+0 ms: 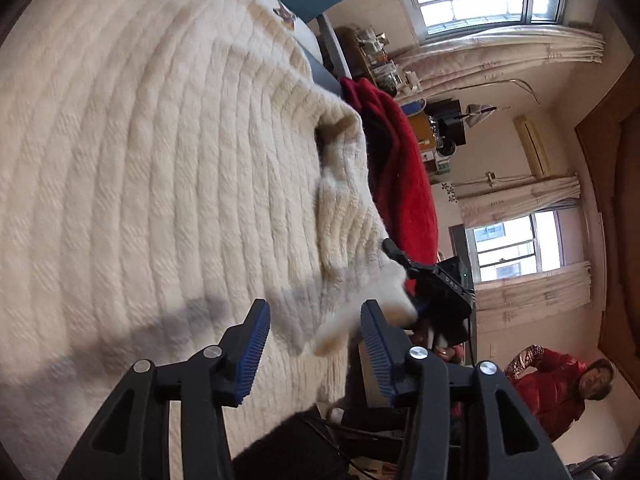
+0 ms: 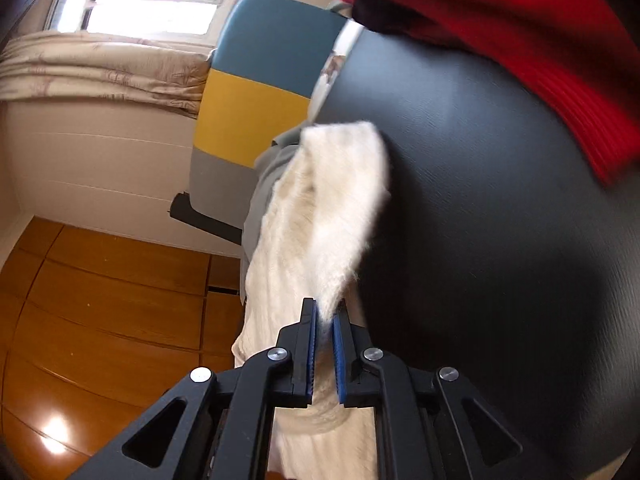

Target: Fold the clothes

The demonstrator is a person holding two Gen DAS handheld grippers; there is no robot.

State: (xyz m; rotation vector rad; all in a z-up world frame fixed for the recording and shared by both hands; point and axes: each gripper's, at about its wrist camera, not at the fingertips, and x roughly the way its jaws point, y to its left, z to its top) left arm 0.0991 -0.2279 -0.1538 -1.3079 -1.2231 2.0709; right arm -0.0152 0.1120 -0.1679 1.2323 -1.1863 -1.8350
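A cream cable-knit sweater (image 1: pixel 160 168) lies spread over the table and fills most of the left wrist view. My left gripper (image 1: pixel 315 308) hovers over its right edge with its blue pads wide apart; a folded flap of the sweater lies just past the tips, untouched by the pads. My right gripper (image 2: pixel 325 308) is shut on a fluffy edge of the same sweater (image 2: pixel 332 208), which rises from between its pads. In the left wrist view the right gripper's black body (image 1: pixel 444 288) shows at that corner of the cloth.
A red garment (image 1: pixel 400 184) (image 2: pixel 520 40) lies on the dark tabletop (image 2: pixel 480 220) beyond the sweater. A blue, yellow and grey chair (image 2: pixel 256 100) stands at the table's end over a wood floor (image 2: pixel 100 300). A person in a red jacket (image 1: pixel 556 388) stands by the curtained windows.
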